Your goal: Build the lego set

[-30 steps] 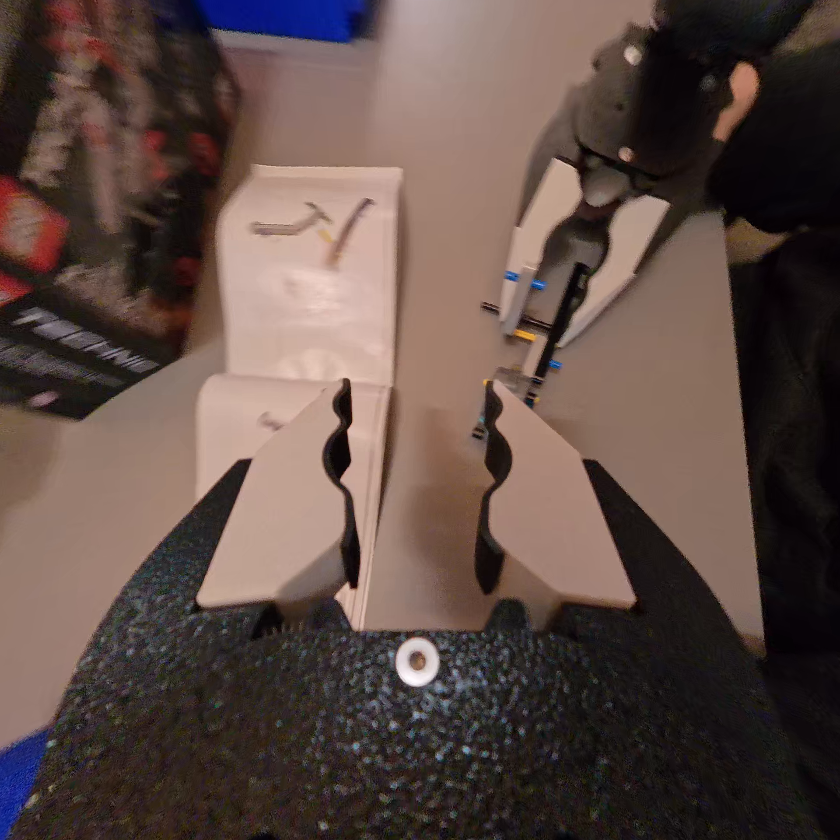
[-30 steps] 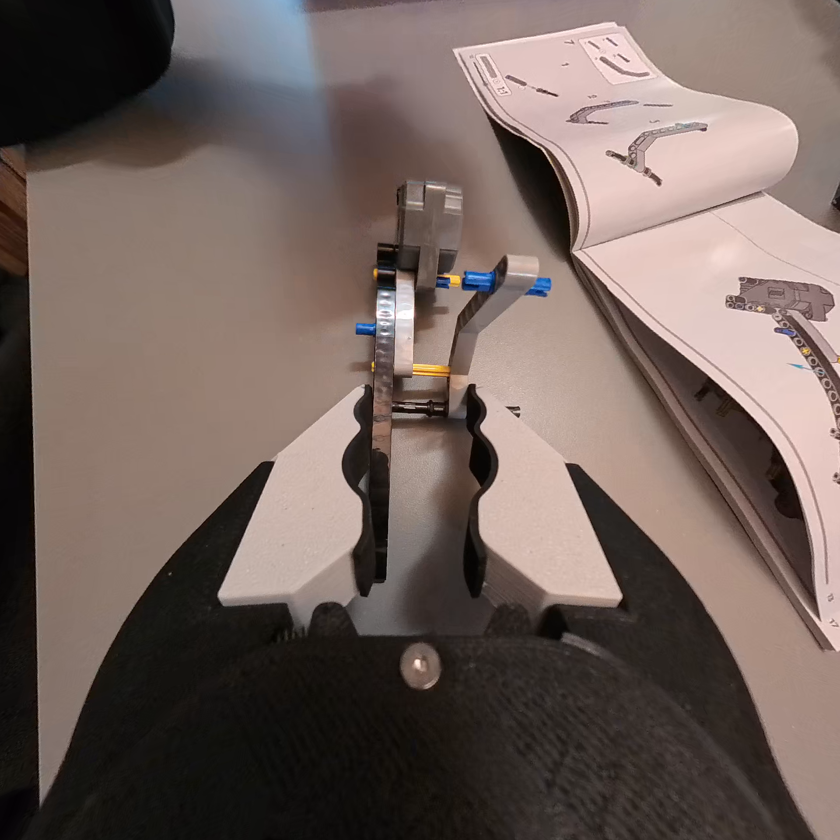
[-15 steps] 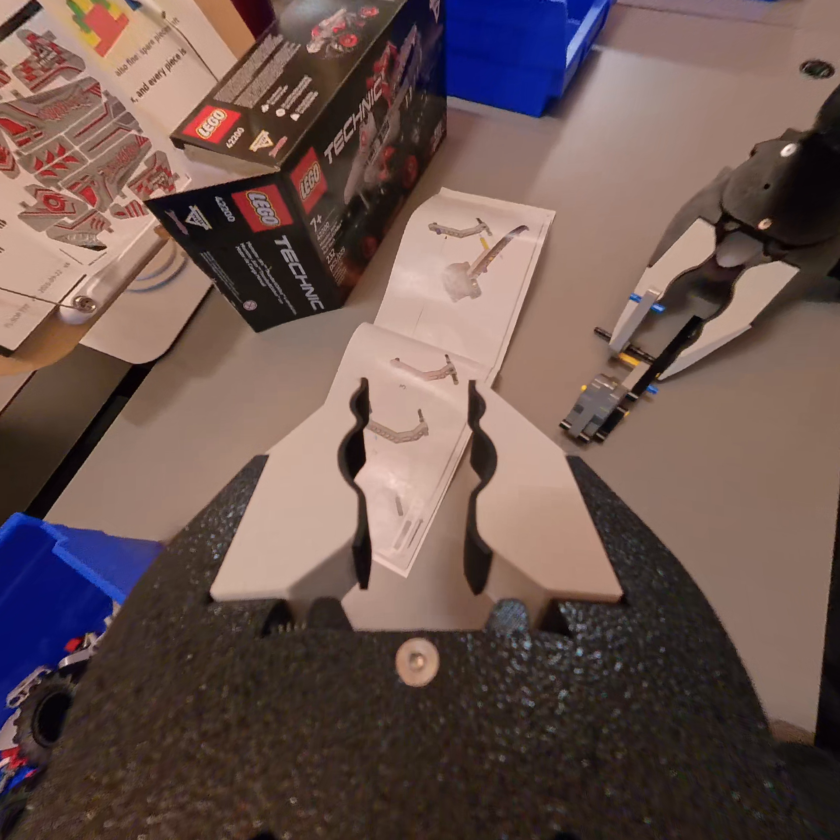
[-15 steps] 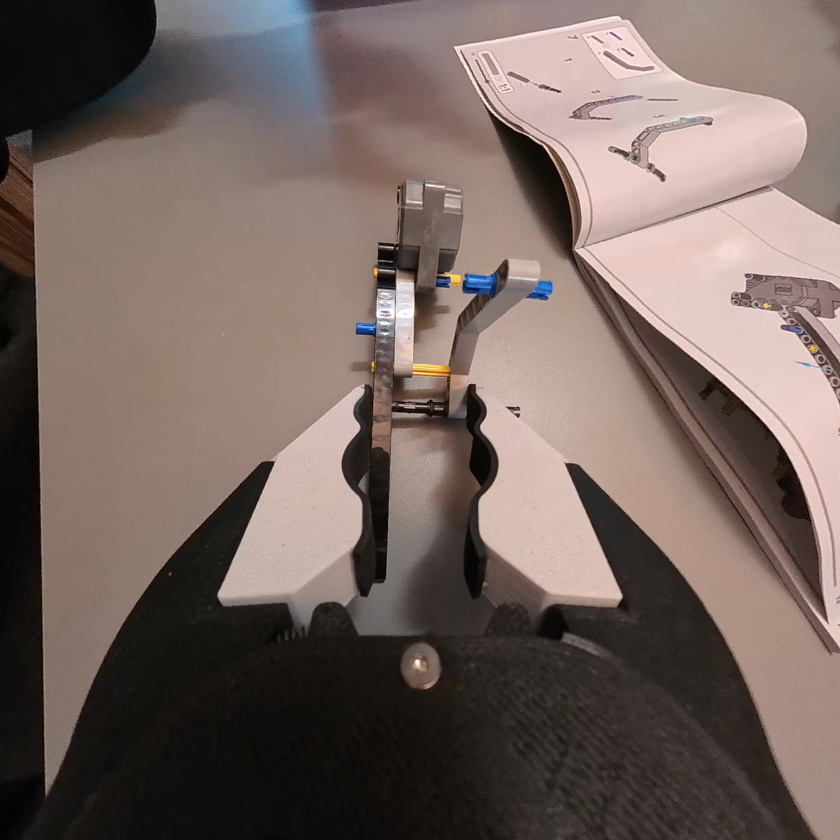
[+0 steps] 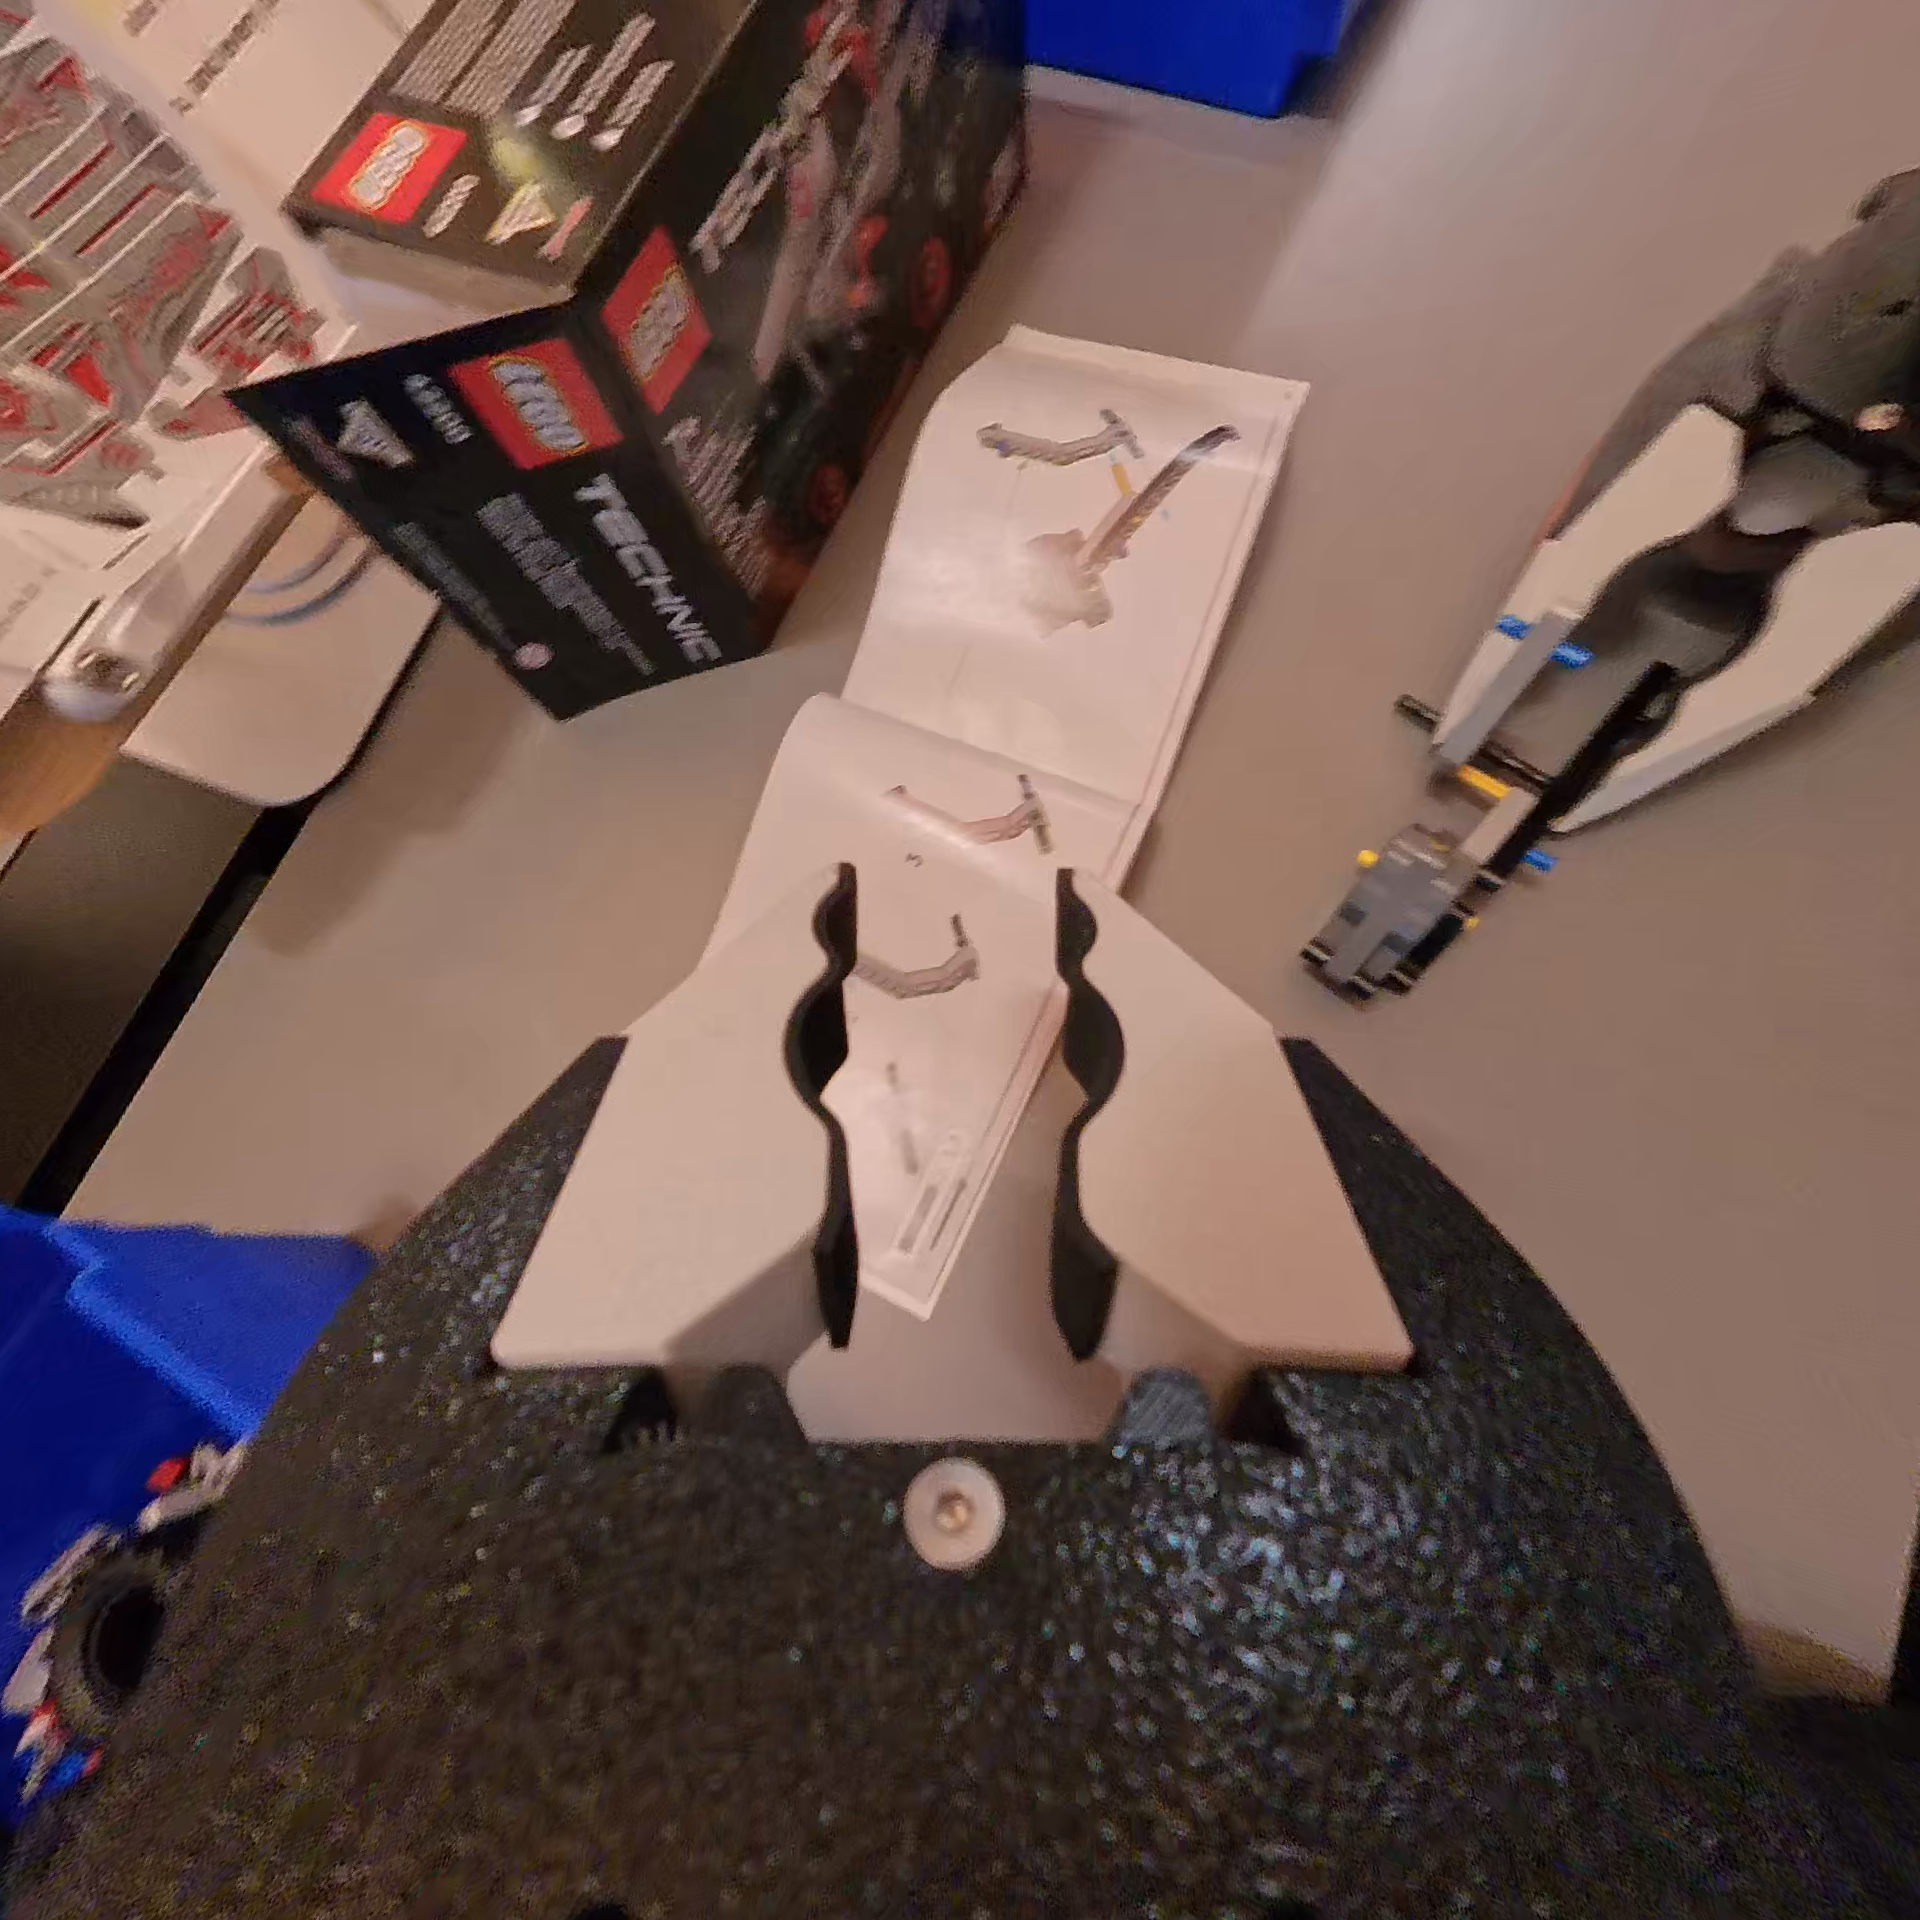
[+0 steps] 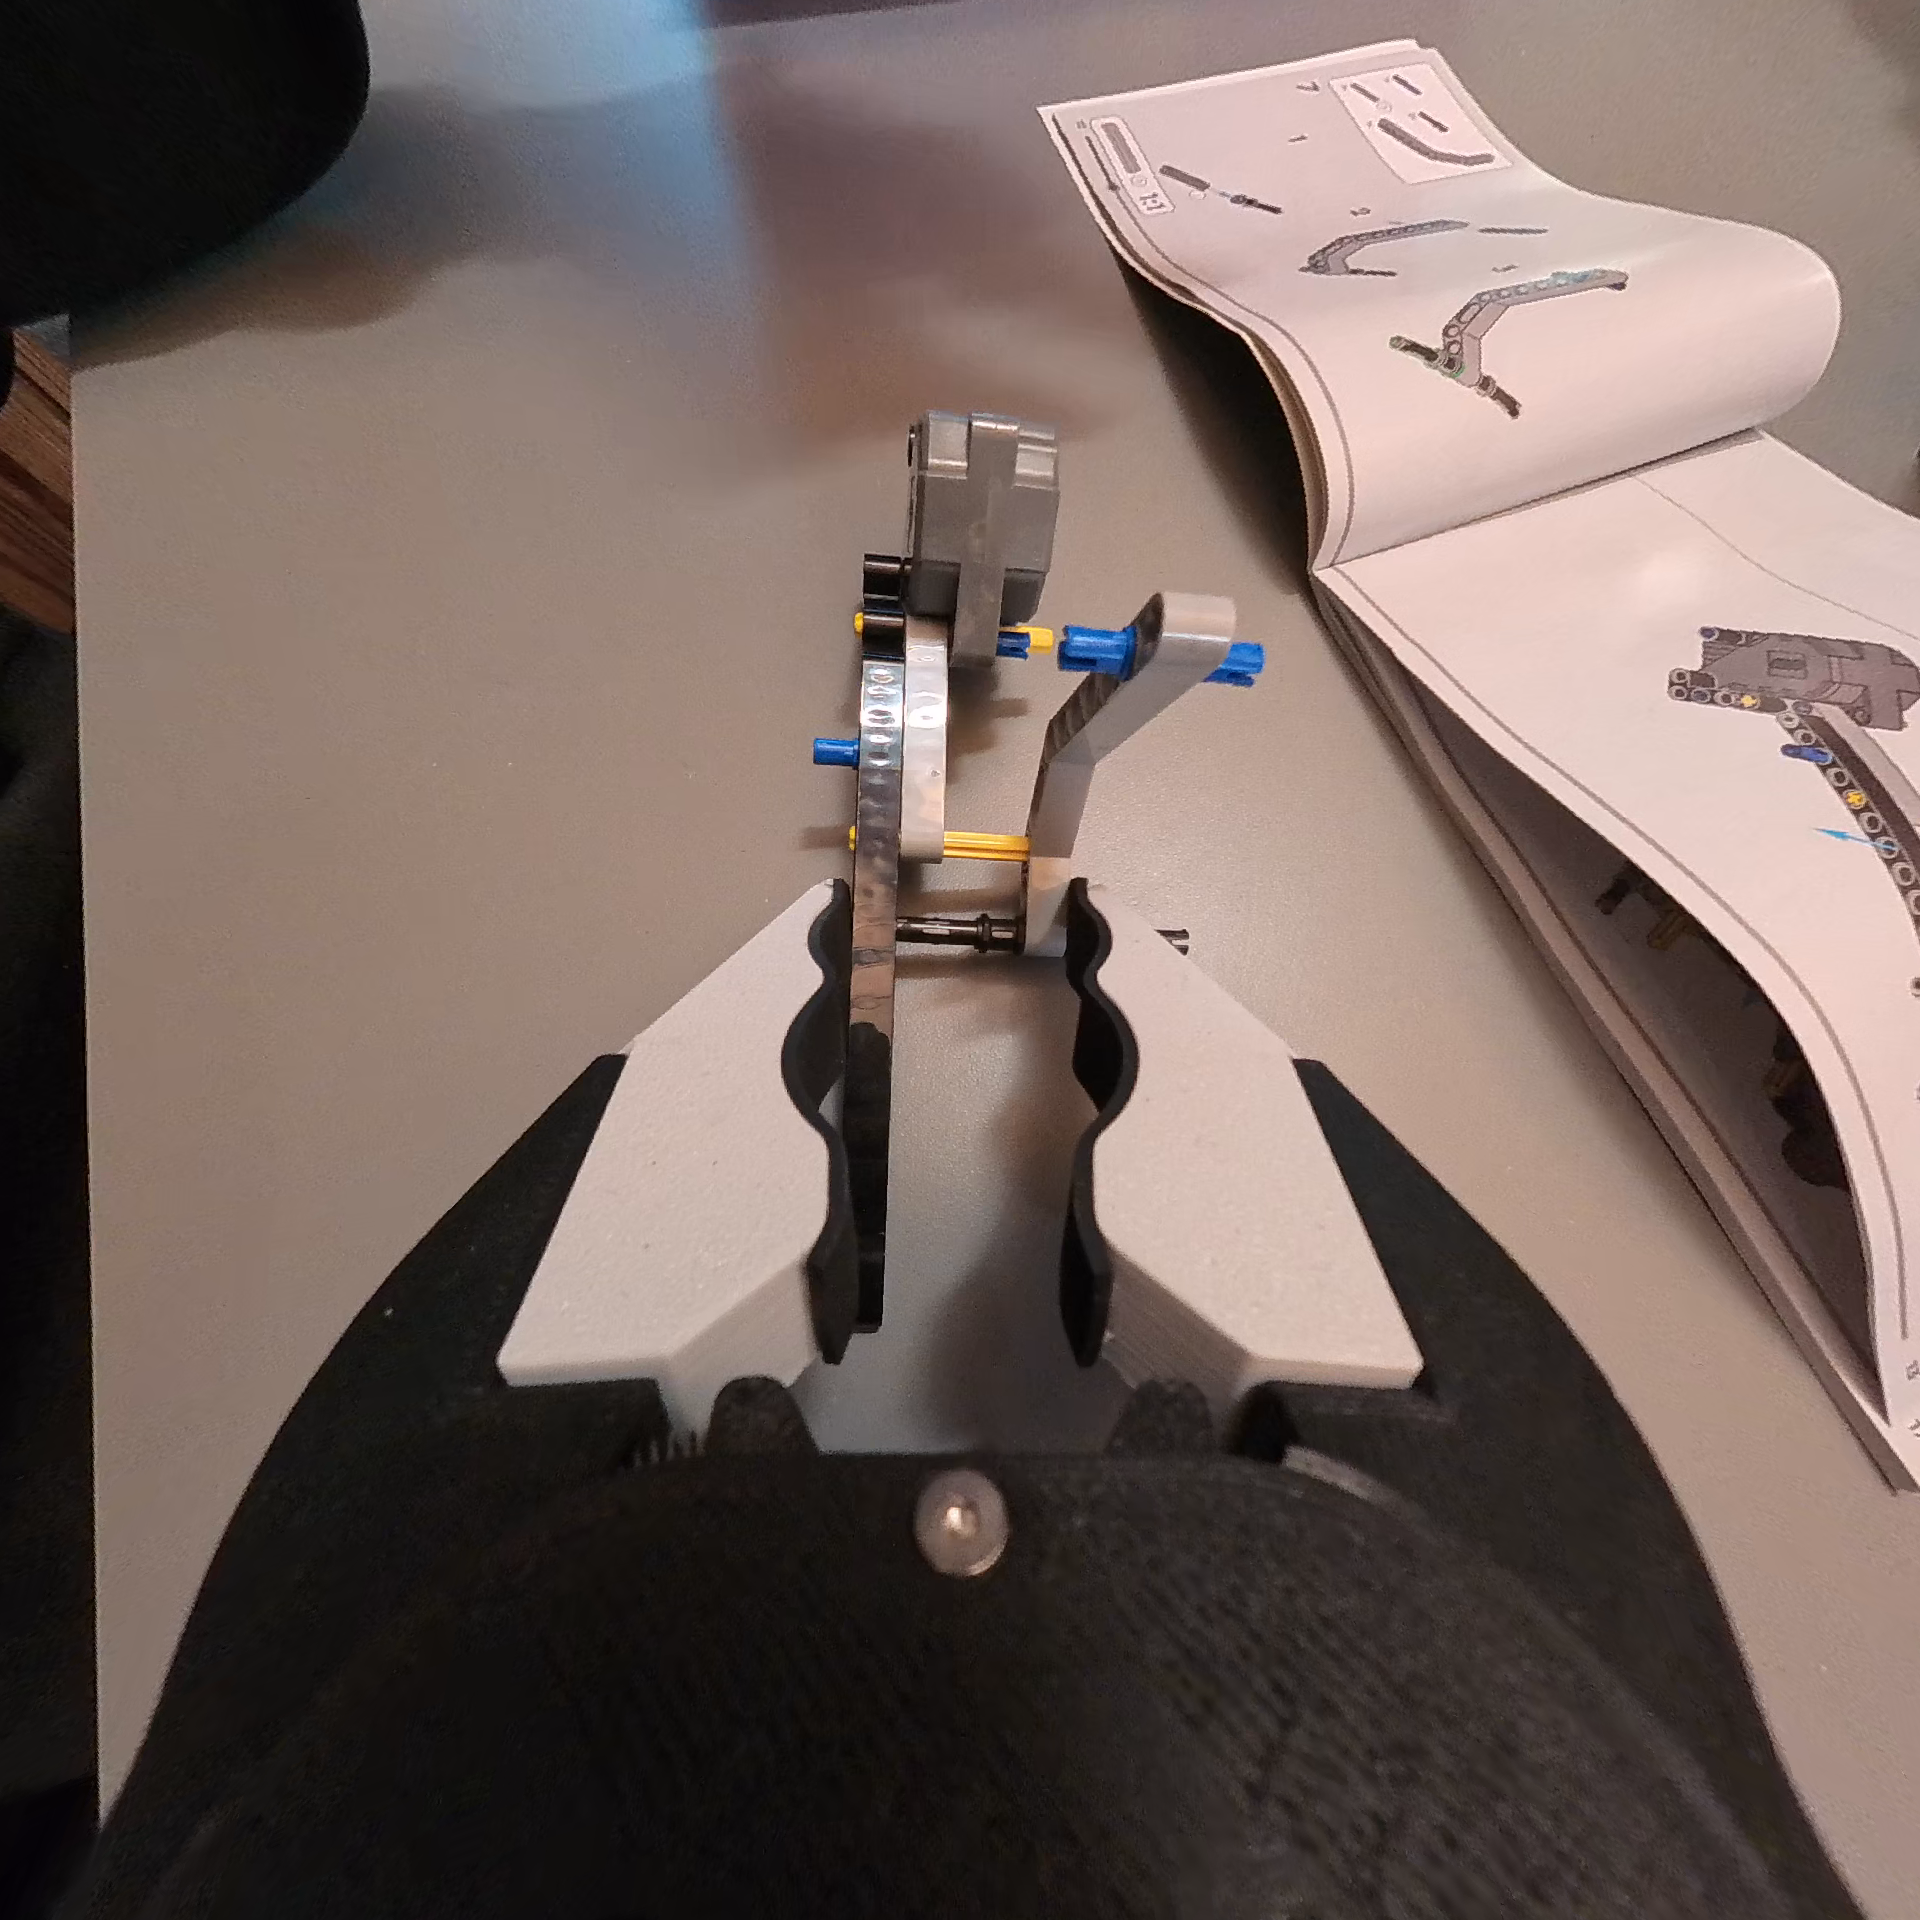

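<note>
My right gripper is shut on a partly built lego assembly. Its black curved beam lies against the left finger and a grey bent beam against the right finger, joined by a black axle and a yellow axle. A grey block sits at the far end, resting on the grey table, with blue pins sticking out. My left gripper is open and empty, held above the open instruction booklet. The right gripper and assembly show at its right.
The black lego box stands left of the booklet, which also shows in the right wrist view. A blue bin with a tyre and small parts is at the near left. More blue bins stand at the back. A printed sheet lies far left. There is about 20 cm between the tips of the two grippers.
My left gripper has swung left and pulled back from the assembly, so the box and blue bin came into view. The right gripper and assembly have stayed still.
</note>
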Action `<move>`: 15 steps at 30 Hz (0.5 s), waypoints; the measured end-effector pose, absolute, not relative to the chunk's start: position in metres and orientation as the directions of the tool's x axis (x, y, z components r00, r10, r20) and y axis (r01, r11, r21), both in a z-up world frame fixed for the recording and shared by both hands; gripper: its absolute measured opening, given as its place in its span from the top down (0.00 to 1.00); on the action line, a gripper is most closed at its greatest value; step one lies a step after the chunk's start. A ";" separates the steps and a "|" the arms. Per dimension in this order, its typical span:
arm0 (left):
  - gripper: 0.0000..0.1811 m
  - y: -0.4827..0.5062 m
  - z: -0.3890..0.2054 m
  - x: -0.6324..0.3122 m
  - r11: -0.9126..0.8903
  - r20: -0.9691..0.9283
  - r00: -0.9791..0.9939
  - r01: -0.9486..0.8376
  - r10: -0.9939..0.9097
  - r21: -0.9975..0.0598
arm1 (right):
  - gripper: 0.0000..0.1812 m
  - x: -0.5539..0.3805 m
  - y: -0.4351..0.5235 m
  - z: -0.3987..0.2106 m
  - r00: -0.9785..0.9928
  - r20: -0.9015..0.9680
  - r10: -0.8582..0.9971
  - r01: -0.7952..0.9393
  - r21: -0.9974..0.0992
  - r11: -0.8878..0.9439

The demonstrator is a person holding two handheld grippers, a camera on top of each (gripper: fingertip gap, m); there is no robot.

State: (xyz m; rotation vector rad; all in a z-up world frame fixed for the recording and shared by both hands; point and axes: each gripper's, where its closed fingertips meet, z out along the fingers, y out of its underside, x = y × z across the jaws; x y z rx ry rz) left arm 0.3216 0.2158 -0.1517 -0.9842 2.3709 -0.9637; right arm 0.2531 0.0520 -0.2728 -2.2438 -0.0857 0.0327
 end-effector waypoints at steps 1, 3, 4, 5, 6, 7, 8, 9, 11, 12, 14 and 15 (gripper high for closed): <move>0.79 0.208 -0.151 0.318 0.523 -0.081 -0.704 -0.441 -0.706 -0.729 | 0.78 0.253 0.052 -0.273 0.997 0.006 0.073 0.050 -0.781 -0.622; 0.77 0.183 -0.153 0.303 0.554 -0.034 -0.795 -0.390 -0.605 -0.736 | 0.78 0.253 0.052 -0.273 0.997 0.006 0.073 0.051 -0.781 -0.622; 0.76 0.172 -0.156 0.296 0.580 -0.024 -0.835 -0.360 -0.549 -0.730 | 0.78 0.253 0.052 -0.273 0.997 0.007 0.073 0.051 -0.781 -0.622; 0.74 0.161 -0.160 0.291 0.609 -0.029 -0.864 -0.331 -0.503 -0.721 | 0.78 0.253 0.052 -0.273 0.997 0.008 0.073 0.052 -0.781 -0.622; 0.73 0.150 -0.165 0.287 0.639 -0.033 -0.887 -0.305 -0.460 -0.706 | 0.79 0.253 0.052 -0.273 0.997 0.008 0.073 0.052 -0.781 -0.622; 0.71 0.138 -0.173 0.281 0.671 -0.030 -0.911 -0.280 -0.411 -0.687 | 0.79 0.253 0.052 -0.273 0.997 0.007 0.073 0.051 -0.781 -0.622; 0.68 0.127 -0.181 0.275 0.700 -0.023 -0.932 -0.255 -0.362 -0.667 | 0.79 0.253 0.052 -0.273 0.997 0.007 0.074 0.052 -0.781 -0.622; 0.65 0.117 -0.190 0.268 0.725 -0.016 -0.948 -0.232 -0.318 -0.649 | 0.78 0.253 0.052 -0.273 0.997 0.007 0.074 0.052 -0.781 -0.622; 0.62 0.100 -0.207 0.260 0.759 -0.011 -0.964 -0.200 -0.264 -0.620 | 0.78 0.253 0.052 -0.272 0.997 0.006 0.075 0.051 -0.781 -0.622; 0.62 0.094 -0.215 0.257 0.765 -0.009 -0.968 -0.193 -0.251 -0.614 | 0.78 0.253 0.052 -0.272 0.997 0.007 0.075 0.052 -0.781 -0.622; 0.61 0.083 -0.232 0.249 0.784 0.013 -0.976 -0.182 -0.217 -0.593 | 0.78 0.253 0.052 -0.272 0.997 0.012 0.075 0.056 -0.782 -0.621; 0.61 0.079 -0.241 0.245 0.799 0.023 -0.979 -0.179 -0.203 -0.574 | 0.78 0.253 0.052 -0.272 0.997 0.016 0.076 0.060 -0.782 -0.621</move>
